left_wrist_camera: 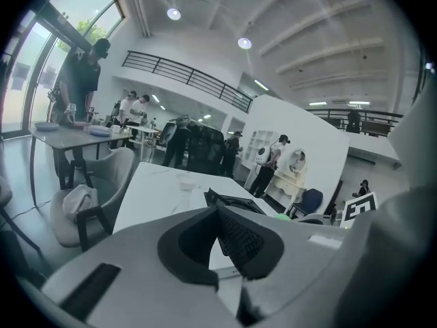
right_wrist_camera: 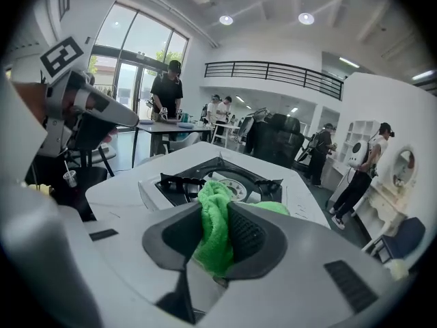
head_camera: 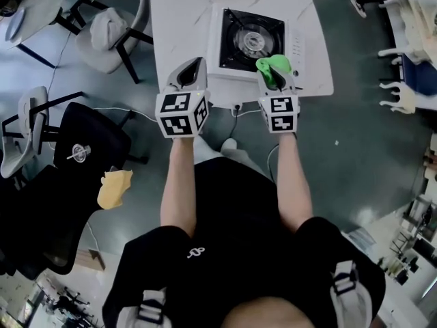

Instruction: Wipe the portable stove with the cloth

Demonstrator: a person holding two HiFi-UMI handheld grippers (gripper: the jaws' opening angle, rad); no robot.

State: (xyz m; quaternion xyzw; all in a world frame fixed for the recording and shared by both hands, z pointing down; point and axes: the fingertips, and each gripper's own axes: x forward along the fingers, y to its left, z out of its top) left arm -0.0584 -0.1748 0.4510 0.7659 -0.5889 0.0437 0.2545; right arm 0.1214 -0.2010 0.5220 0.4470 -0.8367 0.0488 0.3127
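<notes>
Right claw [head_camera: 276, 75] pinches the green cloth [right_wrist_camera: 212, 227] at the near right edge of the portable stove [head_camera: 251, 38], which sits on the white tabletop [head_camera: 179, 19]. Left claw [head_camera: 190, 72] is pressed together with nothing in it, just left of the stove's near corner.

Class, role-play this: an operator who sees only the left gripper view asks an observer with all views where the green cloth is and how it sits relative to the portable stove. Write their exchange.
Operator: My left gripper looks shut on nothing. Where is the cloth?
Observer: The fluffy green cloth is pinched in the right gripper, whose jaws are shut on it.
Operator: Is it at the stove?
Observer: In the head view it hangs over the near right corner of the white portable stove with the black burner. Whether it touches the stove cannot be told.
</notes>
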